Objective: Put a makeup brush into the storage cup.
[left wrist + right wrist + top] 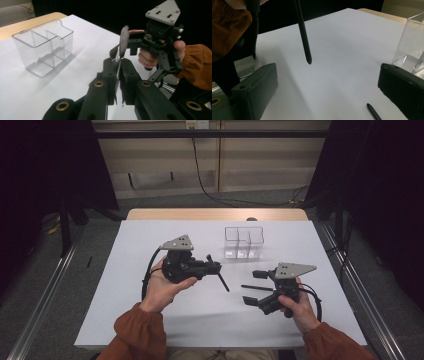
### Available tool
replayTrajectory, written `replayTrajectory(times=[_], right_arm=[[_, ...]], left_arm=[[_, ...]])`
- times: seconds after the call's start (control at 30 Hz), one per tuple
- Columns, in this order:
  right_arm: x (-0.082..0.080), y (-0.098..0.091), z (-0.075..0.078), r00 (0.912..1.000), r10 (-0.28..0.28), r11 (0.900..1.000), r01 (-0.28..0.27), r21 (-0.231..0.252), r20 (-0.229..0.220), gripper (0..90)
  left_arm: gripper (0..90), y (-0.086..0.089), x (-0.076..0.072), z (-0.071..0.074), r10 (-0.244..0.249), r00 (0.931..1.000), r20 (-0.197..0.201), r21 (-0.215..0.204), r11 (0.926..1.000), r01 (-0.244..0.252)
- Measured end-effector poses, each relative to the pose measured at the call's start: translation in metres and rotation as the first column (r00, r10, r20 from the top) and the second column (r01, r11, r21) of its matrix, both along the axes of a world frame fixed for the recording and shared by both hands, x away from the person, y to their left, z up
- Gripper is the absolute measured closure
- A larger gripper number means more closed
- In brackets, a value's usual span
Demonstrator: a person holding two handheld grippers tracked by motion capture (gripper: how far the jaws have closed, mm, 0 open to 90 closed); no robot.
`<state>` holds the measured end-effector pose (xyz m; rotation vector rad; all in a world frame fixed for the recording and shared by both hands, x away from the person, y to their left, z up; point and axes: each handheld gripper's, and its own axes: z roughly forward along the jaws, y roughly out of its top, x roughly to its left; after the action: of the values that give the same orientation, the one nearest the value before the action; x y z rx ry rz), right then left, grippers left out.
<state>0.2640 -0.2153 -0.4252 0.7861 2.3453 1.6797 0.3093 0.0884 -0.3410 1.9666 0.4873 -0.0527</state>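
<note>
High view: my left gripper (216, 265) is clenched on a brush (222, 281), thin black handle slanting down toward the table (150, 320), clear of it. Right gripper (257, 287) is released, jaws wide, nothing between them. A second brush (256, 287) lies flat by it. Clear organizer (243, 241) sits just beyond both.

Left gripper view: jaws pinch the brush near the ferrule, soft grey bristle head (124, 40) sticking up past them.

Right gripper view: handle tip (307, 58) hangs between my open jaws.

Judgement: light, stiff, slick handle, likely to pivot in the pinch. Grip mid-handle, never the bristles, which crush.
</note>
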Motion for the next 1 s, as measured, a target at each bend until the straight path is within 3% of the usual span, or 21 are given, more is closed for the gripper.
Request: replayTrajectory(times=[0.2, 0.33, 0.57, 0.67, 0.93, 1.0], right_arm=[[0.0, 0.0, 0.002, 0.9999, 0.012, 0.9999, -0.012, -0.007, 0.004, 3.4], [0.003, 0.004, 0.005, 0.9997, 0.023, 0.9996, -0.023, -0.018, 0.01, 3.8], [0.006, 0.008, 0.009, 0.9994, 0.033, 0.9991, -0.033, -0.027, 0.013, 4.8], [0.007, 0.011, 0.009, 0.9995, 0.029, 0.999, -0.028, -0.034, 0.011, 6.1], [0.012, 0.027, 0.018, 0.9974, 0.069, 0.9964, -0.068, -0.051, 0.021, 11.2], [0.015, 0.033, 0.019, 0.9946, 0.104, 0.9933, -0.104, -0.051, -0.01, 10.4]], left_arm=[[84.0, -0.003, 0.001, 0.004, -0.004, 1.0, -0.007, 0.04, 0.9992, 0.004], [84.0, -0.007, 0.004, 0.005, -0.015, 0.9997, -0.021, 0.096, 0.9952, 0.017], [84.1, -0.014, 0.007, -0.001, -0.026, 0.9985, -0.047, 0.133, 0.9906, 0.032], [84.1, -0.016, 0.008, -0.002, 0.002, 0.9987, -0.05, 0.155, 0.9879, 0.006], [84.0, -0.013, 0.008, -0.003, -0.007, 0.9983, -0.059, 0.131, 0.9913, 0.015], [84.1, -0.013, 0.008, -0.004, -0.007, 0.998, -0.063, 0.12, 0.9926, 0.014]])
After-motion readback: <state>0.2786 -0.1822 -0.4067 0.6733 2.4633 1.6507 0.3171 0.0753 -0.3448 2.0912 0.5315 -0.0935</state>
